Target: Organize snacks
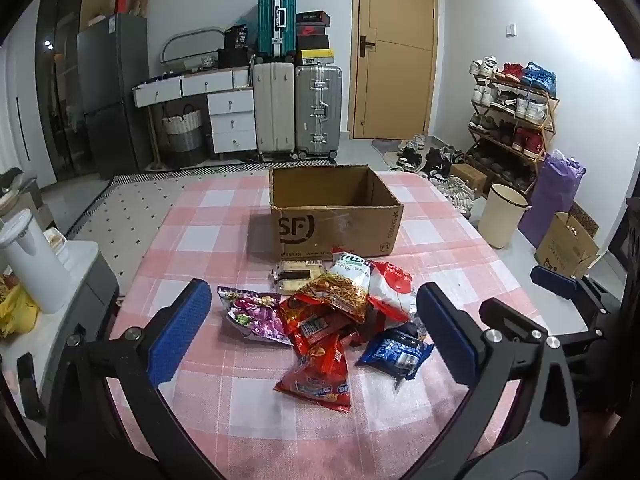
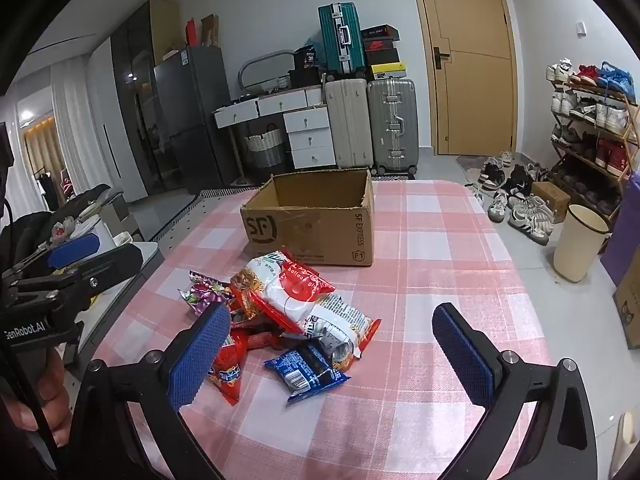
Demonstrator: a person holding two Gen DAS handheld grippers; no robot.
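Glossy, crinkled foil-plastic snack packets [image 1: 328, 320] lie on a matt woven pink-checked tablecloth [image 1: 224, 408] before a rough, scuffed brown cardboard box [image 2: 312, 220]. The left gripper [image 1: 314, 334] and right gripper [image 2: 332, 358] show matt black plastic arms, bright metal screws and knurled blue rubbery pads [image 2: 200, 360].

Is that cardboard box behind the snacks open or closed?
Open. The cardboard box shows its bare inner walls with no lid across the top. Its floor is hidden, so whether it holds anything cannot be told.
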